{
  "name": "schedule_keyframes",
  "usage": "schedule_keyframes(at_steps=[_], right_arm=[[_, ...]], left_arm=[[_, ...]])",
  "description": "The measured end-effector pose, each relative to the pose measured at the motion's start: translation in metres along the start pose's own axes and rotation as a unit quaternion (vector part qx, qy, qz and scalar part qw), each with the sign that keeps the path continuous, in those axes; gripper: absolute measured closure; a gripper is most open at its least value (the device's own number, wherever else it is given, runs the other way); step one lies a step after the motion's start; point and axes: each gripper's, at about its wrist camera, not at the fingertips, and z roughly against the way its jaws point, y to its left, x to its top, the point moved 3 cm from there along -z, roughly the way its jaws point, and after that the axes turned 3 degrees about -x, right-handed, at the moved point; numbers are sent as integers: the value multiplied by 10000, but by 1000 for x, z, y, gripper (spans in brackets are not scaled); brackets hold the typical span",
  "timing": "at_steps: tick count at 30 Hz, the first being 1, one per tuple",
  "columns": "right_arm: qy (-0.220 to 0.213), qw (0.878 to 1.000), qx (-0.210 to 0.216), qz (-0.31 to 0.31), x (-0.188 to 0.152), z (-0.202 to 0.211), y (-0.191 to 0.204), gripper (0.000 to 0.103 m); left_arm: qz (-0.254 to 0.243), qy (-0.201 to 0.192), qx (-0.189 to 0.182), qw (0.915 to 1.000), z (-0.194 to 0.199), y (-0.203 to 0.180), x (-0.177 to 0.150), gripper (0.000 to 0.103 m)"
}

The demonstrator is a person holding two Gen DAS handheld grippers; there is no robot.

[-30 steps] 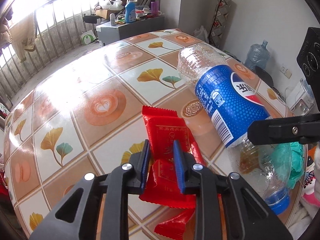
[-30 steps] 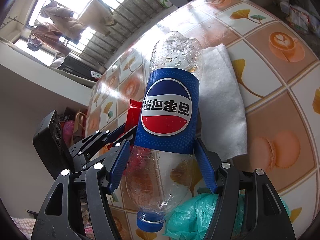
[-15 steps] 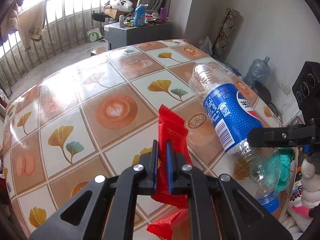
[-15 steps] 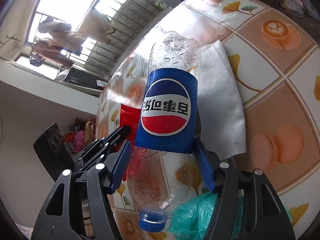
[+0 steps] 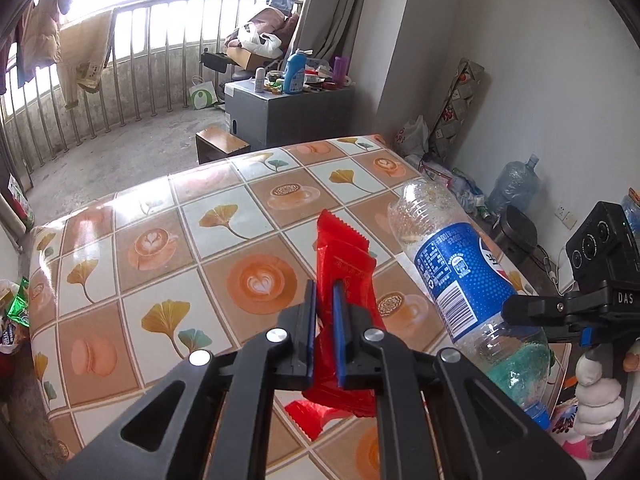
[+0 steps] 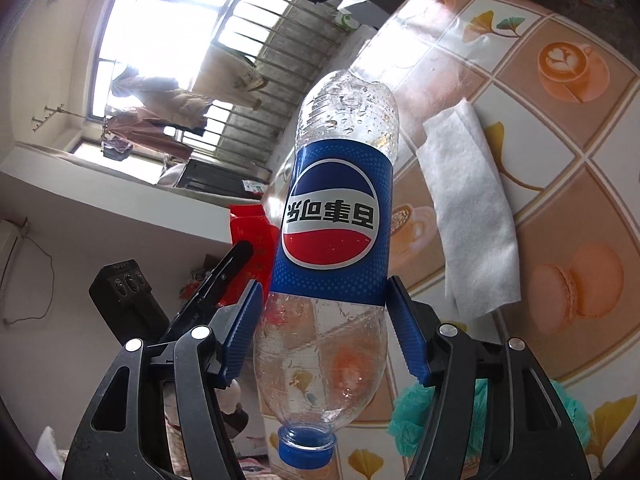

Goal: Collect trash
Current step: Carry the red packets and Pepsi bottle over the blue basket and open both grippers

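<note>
Bright daylight from window (image 6: 168, 36), glare on tabletop (image 5: 132, 216), fisheye-curved edges, sharp focus

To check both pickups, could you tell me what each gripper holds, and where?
Left gripper: red wrapper, pinched near its lower middle. Right gripper: bottle, clamped just below the label, cap toward the camera.

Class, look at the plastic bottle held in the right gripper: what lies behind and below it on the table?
Behind the plastic bottle lies a white tissue; below, a teal mesh ball. The bottle hides part of each.
</note>
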Motion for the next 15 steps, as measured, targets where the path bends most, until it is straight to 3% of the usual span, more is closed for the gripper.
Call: schedule_keyframes(at_steps=[15], right_arm=[[-374, 9962, 747, 240, 16, 33, 26, 44]], left_arm=[[-23, -560, -243, 9981, 48, -27, 42, 96]])
